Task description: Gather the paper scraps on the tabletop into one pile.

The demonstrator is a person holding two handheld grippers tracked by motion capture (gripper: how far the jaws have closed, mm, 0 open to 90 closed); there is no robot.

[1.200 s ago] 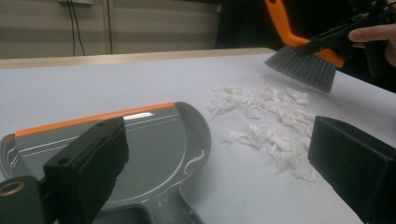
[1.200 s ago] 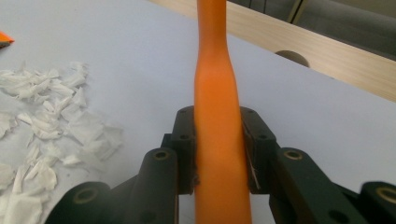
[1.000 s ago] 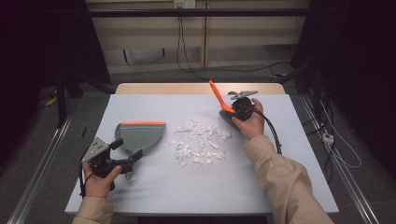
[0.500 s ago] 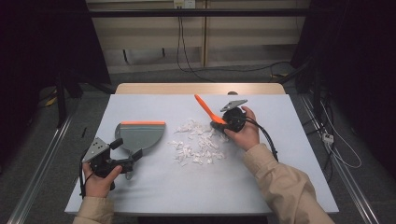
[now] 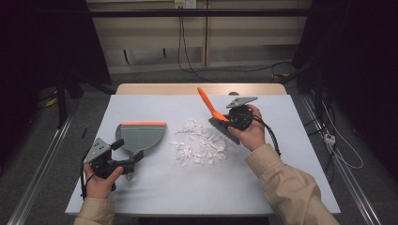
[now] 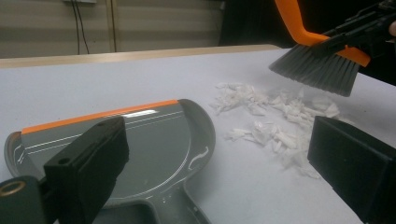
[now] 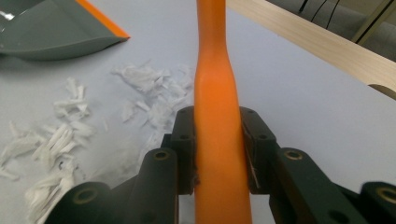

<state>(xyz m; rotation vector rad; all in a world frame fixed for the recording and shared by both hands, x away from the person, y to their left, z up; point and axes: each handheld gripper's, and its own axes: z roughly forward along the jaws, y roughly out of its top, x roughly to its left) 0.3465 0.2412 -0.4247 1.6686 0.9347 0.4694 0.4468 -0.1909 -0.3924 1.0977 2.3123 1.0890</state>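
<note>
Table [image 5: 155, 197]: pale grey-blue top, wood strip at far edge, dark room and cables behind.

Dustpan [image 5: 141, 136]: grey plastic, orange strip along the front lip, lies flat left of centre with the lip on its far side and the handle pointing back toward the left gripper [image 5: 127, 164]. Rigid, light, slick, so it will likely slide unless pinned. Best hold is the handle stub at the near end. In the left gripper view the 2 black jaws stand wide apart, the handle base low between them, nothing clamped. Can't tell if a jaw touches the pan.

Hand brush [image 5: 213, 114]: orange handle, dark grey bristle block, tilted with handle up and away. Stiff handle, soft bristles that flex on contact, light. The right gripper [image 5: 230, 123] grips the handle; the right gripper view shows both jaws pressed flat on the orange shaft [image 7: 218, 140], which sits centred and looks secure. Bristles hang just above the table at the right edge of the pile; contact can't be confirmed.

Paper shreds [image 5: 199, 144]: white, small torn bits, loose heap mid-table between dustpan and brush, just beside the pan's right edge. Very light, will scatter or flutter under a fast stroke, so short, slow sweeps toward the pan seem best. 0 shreds seen in the pan.
</note>
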